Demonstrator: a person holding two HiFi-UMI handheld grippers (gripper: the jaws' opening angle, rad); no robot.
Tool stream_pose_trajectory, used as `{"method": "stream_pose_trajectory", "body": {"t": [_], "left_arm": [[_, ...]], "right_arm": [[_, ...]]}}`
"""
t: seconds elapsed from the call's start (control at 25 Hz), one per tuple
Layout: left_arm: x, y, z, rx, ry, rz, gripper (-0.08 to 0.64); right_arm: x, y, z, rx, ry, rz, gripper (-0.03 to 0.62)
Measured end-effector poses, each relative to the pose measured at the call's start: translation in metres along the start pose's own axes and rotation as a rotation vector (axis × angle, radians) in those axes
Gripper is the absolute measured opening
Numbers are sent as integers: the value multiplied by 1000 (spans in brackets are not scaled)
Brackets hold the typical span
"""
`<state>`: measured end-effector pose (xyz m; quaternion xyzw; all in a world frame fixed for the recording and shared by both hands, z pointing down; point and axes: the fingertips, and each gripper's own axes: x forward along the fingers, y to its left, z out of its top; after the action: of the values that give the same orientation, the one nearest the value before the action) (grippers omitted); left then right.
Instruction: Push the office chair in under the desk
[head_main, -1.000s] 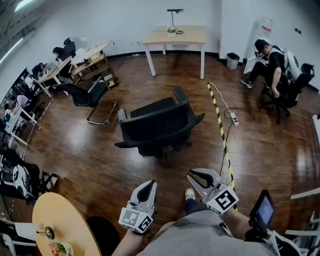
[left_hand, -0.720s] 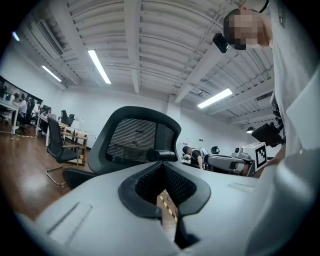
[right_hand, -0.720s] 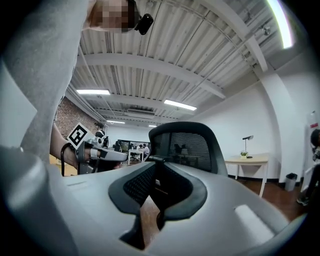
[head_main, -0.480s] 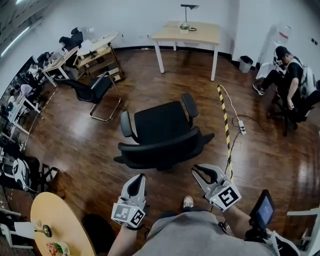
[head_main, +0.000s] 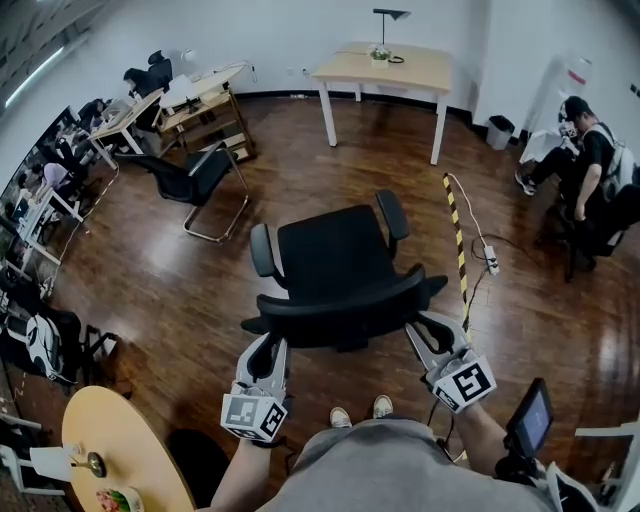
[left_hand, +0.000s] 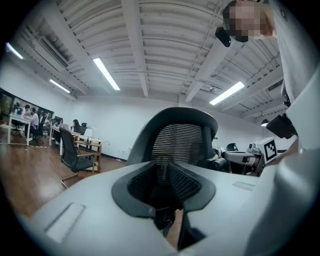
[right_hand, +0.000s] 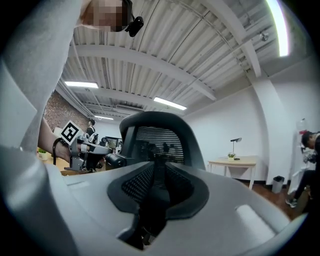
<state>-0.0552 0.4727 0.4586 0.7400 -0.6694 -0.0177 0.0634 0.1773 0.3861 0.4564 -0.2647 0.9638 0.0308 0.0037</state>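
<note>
The black office chair (head_main: 335, 250) stands mid-floor with its curved backrest (head_main: 340, 305) turned towards me. The light wooden desk (head_main: 395, 65) is far off against the back wall. My left gripper (head_main: 272, 343) is at the backrest's left end and my right gripper (head_main: 419, 323) at its right end; I cannot tell if either touches it. In the left gripper view the mesh backrest (left_hand: 182, 140) rises just ahead of the left gripper (left_hand: 162, 162), whose jaws are opening with nothing between them. The right gripper (right_hand: 159, 167) shows a narrow empty gap, backrest (right_hand: 155, 137) ahead.
A yellow-black floor strip (head_main: 458, 240) and a power strip (head_main: 491, 262) lie right of the chair. A second black chair (head_main: 195, 175) and desks (head_main: 190, 95) stand at the left. A person (head_main: 590, 160) sits at the right. A round table (head_main: 120, 450) is beside me.
I have stepped forward and the chair's backrest has swung round to face me. Both grippers went from well short of the chair to its backrest ends.
</note>
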Motion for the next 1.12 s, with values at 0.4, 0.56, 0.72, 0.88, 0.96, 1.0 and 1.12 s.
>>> {"method": "stream_pose_trajectory", "body": {"t": [0.4, 0.56, 0.72, 0.88, 0.96, 1.0, 1.12], "left_arm": [[37, 36, -3, 45, 79, -82, 279], [52, 40, -10, 75, 120, -121, 284], [56, 39, -13, 52, 121, -155, 261], [57, 38, -16, 41, 116, -160, 258], [55, 39, -16, 40, 121, -156, 258], [54, 40, -14, 39, 125, -153, 256], [52, 44, -9, 34, 137, -141, 256]], "right_arm": [[20, -57, -2, 55, 37, -17, 324], [42, -59, -15, 138, 85, 88, 354], [52, -64, -27, 166, 113, 91, 334], [52, -67, -32, 162, 117, 72, 262], [51, -65, -32, 163, 114, 72, 262], [50, -63, -31, 165, 115, 70, 262], [52, -57, -28, 171, 114, 60, 262]]}}
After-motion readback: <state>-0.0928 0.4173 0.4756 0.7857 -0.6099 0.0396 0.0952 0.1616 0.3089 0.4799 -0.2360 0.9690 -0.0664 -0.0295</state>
